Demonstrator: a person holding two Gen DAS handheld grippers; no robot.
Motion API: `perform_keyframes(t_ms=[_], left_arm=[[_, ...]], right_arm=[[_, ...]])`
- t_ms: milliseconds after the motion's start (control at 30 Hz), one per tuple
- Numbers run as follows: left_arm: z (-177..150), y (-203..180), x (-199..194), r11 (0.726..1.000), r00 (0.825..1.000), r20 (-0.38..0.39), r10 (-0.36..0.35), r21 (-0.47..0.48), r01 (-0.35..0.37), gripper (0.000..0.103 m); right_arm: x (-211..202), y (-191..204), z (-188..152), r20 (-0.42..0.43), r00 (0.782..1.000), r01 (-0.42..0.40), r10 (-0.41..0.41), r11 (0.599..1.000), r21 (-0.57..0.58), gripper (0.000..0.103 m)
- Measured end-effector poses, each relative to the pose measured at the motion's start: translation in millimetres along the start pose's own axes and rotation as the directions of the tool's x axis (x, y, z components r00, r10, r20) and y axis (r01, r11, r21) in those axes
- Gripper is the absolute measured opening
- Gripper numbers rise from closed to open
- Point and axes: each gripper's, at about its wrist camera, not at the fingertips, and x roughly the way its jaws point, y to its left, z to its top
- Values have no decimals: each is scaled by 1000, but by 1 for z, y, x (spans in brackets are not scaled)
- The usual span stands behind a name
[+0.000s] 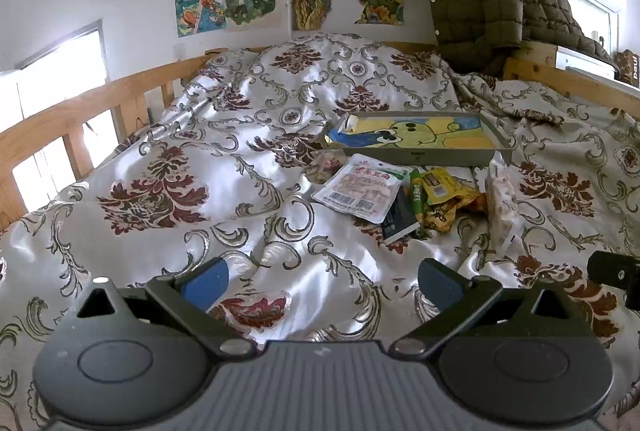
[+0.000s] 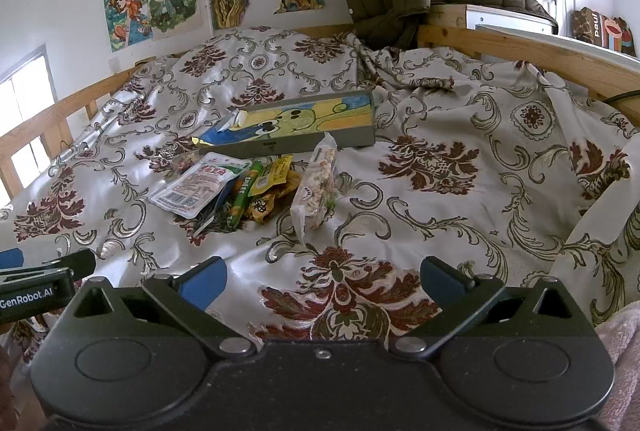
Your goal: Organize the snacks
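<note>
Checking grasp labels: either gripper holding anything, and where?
Nothing held. Left gripper and right gripper are both open over the quilt; the snacks lie untouched by the tray.

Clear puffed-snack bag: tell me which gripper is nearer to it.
Right, probably. The clear puffed-snack bag lies just left of centre ahead of the right gripper; from the left gripper it sits well off to the right.

Bed (image 1: 168,167): patterned quilt; tray (image 1: 420,154), snack packets (image 1: 360,187) on it.
</note>
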Motion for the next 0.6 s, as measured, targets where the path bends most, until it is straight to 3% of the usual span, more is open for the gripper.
perform_keyframes(t_ms=[600], left_arm=[[-3, 2, 2, 1000, 1000, -8, 1, -5, -1, 103]], right_arm=[[0, -1, 0, 0, 1000, 0, 0, 1000, 1, 102]])
